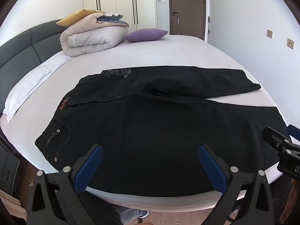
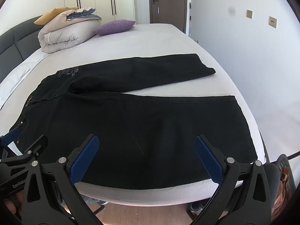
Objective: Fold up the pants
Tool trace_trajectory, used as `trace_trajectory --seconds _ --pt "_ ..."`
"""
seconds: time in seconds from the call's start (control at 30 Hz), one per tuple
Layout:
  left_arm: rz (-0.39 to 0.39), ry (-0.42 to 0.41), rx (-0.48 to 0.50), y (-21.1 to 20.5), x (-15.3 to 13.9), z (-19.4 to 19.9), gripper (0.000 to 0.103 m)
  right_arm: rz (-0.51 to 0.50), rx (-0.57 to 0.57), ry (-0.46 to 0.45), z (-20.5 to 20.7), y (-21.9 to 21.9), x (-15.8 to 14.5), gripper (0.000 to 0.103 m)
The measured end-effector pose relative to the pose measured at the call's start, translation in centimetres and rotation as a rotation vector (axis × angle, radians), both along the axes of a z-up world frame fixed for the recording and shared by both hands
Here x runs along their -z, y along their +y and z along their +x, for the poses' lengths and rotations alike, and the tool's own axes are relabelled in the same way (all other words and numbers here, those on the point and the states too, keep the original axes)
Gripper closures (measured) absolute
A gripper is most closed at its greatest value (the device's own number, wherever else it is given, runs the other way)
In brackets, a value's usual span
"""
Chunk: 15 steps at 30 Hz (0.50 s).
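Black jeans [image 1: 150,123] [image 2: 142,120] lie spread flat on the white bed, waistband to the left, both legs running right. The far leg [image 2: 150,71] angles away from the near leg, with a wedge of sheet between them. My left gripper [image 1: 150,150] hovers open over the near leg close to the bed's front edge, blue pads wide apart, nothing between them. My right gripper [image 2: 146,140] is open too, above the near leg further right. Each gripper shows at the edge of the other's view: the right gripper [image 1: 281,142], the left gripper [image 2: 24,146].
A folded duvet [image 1: 93,35] with a yellow pillow [image 1: 75,16] and a purple cushion [image 1: 145,34] sit at the bed's far left by the grey headboard [image 1: 20,52]. Wardrobes and a door stand behind. Wooden floor [image 2: 150,213] and shoes lie below the bed's front edge.
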<state>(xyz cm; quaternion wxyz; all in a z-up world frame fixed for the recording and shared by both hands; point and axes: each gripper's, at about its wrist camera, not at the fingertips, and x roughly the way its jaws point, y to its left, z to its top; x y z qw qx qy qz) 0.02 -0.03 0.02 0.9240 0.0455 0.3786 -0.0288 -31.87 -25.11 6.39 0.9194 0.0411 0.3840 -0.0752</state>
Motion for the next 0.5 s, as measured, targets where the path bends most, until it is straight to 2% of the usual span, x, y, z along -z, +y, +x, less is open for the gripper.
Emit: trace_trajectory --seconds 0.07,0.1,0.5 --pt "-0.006 -0.004 0.0 -0.23 -0.03 0.02 0.0 0.003 0.0 0.004 0.02 -0.01 0.01 0.0" --pt "-0.034 -0.009 -0.003 0.48 0.02 -0.11 0.0 0.002 0.0 0.003 0.02 -0.01 0.01 0.0" --pt "-0.035 -0.001 -0.004 0.45 -0.3 -0.21 0.0 0.0 0.002 0.005 -0.01 0.44 0.17 0.0"
